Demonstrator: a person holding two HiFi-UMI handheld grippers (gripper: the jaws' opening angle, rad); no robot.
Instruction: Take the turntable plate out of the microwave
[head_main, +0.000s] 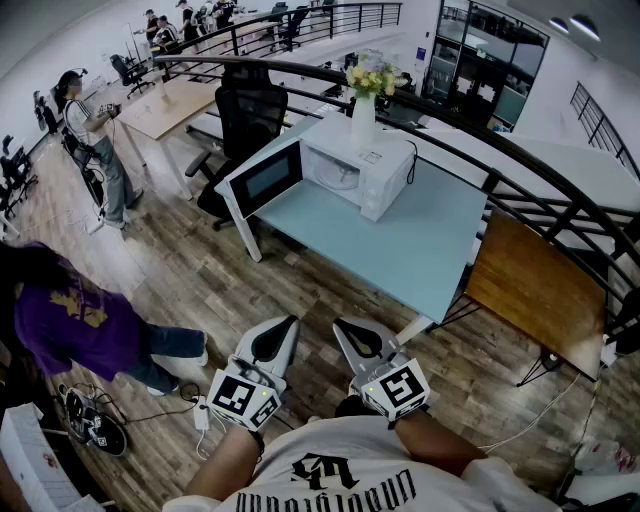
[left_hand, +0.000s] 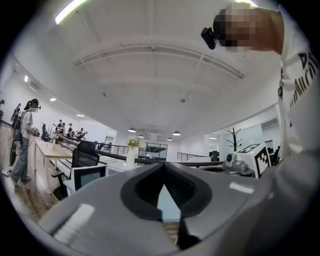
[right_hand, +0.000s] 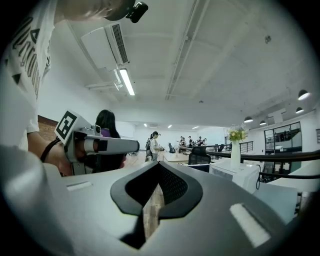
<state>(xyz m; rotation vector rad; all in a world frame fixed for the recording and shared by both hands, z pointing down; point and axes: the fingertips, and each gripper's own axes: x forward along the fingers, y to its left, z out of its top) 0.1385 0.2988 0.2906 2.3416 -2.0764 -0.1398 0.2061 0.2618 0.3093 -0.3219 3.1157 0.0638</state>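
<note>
A white microwave (head_main: 372, 168) stands on a light blue table (head_main: 420, 250) with its door (head_main: 262, 180) swung open to the left. Inside the cavity lies the pale glass turntable plate (head_main: 337, 175). Both grippers are held close to my chest, well short of the table and apart from the microwave. My left gripper (head_main: 289, 323) and right gripper (head_main: 341, 326) are shut with nothing in them. In the left gripper view the jaws (left_hand: 162, 169) meet and the door (left_hand: 89, 176) shows far off. The right gripper (right_hand: 157, 169) points level, with the microwave (right_hand: 241, 175) off to its right.
A vase of flowers (head_main: 362, 105) stands on the microwave. A black office chair (head_main: 250, 110) sits behind the table, a brown wooden table (head_main: 540, 290) at the right. A person in purple (head_main: 70, 320) crouches at left; another person (head_main: 95, 140) stands farther off. A curved railing (head_main: 520, 175) runs behind.
</note>
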